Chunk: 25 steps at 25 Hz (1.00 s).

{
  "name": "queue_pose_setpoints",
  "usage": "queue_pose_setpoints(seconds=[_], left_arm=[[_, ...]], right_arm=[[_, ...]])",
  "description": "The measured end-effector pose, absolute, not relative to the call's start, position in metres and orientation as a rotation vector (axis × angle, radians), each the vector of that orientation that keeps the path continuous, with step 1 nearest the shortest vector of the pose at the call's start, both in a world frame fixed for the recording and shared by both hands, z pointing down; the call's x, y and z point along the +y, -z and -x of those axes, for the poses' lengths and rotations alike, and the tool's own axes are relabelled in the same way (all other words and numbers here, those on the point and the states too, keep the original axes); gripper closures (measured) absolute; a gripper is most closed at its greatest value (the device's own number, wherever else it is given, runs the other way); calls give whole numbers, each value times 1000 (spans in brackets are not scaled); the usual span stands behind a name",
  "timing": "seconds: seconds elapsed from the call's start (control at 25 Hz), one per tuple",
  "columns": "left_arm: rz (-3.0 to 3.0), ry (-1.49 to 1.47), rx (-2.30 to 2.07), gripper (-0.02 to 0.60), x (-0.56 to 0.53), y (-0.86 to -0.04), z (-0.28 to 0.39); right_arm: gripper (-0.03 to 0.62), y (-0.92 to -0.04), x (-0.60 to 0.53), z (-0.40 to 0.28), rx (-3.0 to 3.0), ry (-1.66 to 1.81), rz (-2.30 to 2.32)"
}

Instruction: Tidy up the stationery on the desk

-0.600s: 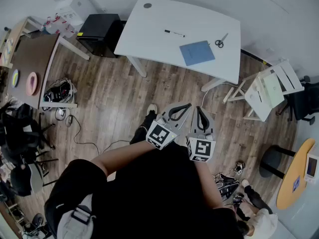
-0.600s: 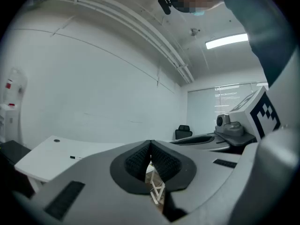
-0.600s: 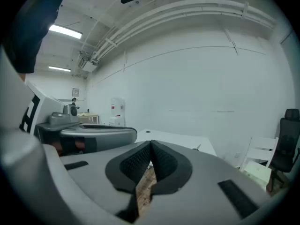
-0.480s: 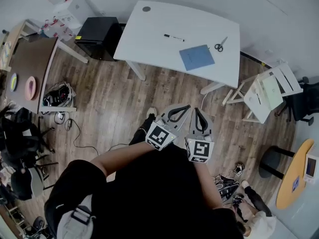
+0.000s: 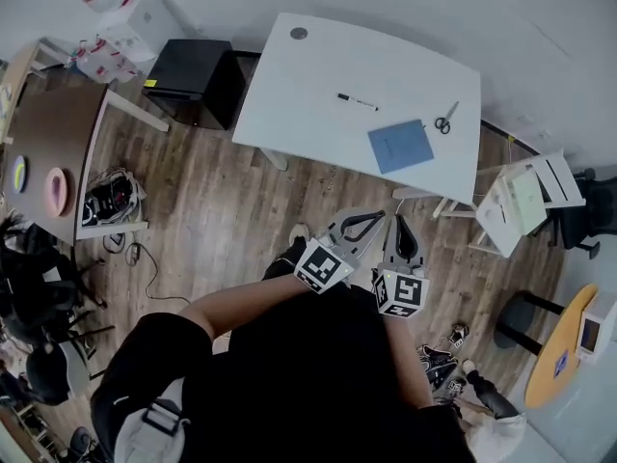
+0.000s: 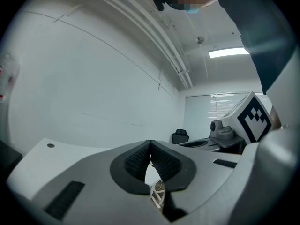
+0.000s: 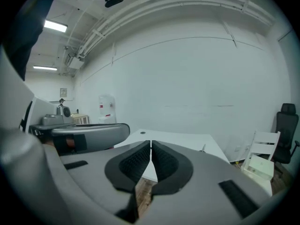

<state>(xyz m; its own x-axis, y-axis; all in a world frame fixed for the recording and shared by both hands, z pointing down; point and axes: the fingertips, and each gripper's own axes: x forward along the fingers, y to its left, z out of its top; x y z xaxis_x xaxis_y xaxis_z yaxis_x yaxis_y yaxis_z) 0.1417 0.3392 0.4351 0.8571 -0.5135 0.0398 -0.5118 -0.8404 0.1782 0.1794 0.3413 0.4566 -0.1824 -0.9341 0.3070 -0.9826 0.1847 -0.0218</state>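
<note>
A white desk [image 5: 308,85] stands ahead of me in the head view. On it lie a black marker pen [image 5: 358,102], a blue notebook [image 5: 401,146] and a pair of scissors [image 5: 444,121]. My left gripper [image 5: 374,218] and right gripper [image 5: 399,225] are held side by side close to my body, over the wooden floor and well short of the desk. Both are shut with nothing between the pads. In the right gripper view the desk [image 7: 187,142] shows beyond the shut gripper [image 7: 151,150]. The left gripper view shows its shut gripper [image 6: 150,150] against a white wall.
A black cabinet [image 5: 193,75] stands left of the desk. A brown table [image 5: 58,123] with round pads is at the far left, with bags and cables on the floor. A white folding chair [image 5: 525,201] and a dark chair [image 5: 593,210] stand to the right, shoes lie near my feet.
The head view has shifted, so the desk sits slightly further right and lower in the picture. Both grippers have kept together and stayed shut.
</note>
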Motion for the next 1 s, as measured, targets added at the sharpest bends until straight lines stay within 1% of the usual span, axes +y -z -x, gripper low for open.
queue_pose_setpoints(seconds=[0.24, 0.4, 0.72, 1.0], left_arm=[[-2812, -31, -755, 568, 299, -463, -116], [-2757, -63, -780, 568, 275, -483, -114], [-2636, -189, -882, 568, 220, -535, -152], [-2531, -323, -1052, 568, 161, -579, -187]], right_arm=[[560, -473, 307, -181, -2165, -395, -1913], [560, -484, 287, -200, -2130, -429, -1902], [559, -514, 206, -280, -2090, -522, -1940], [559, -531, 113, -332, -2203, -488, -1785]])
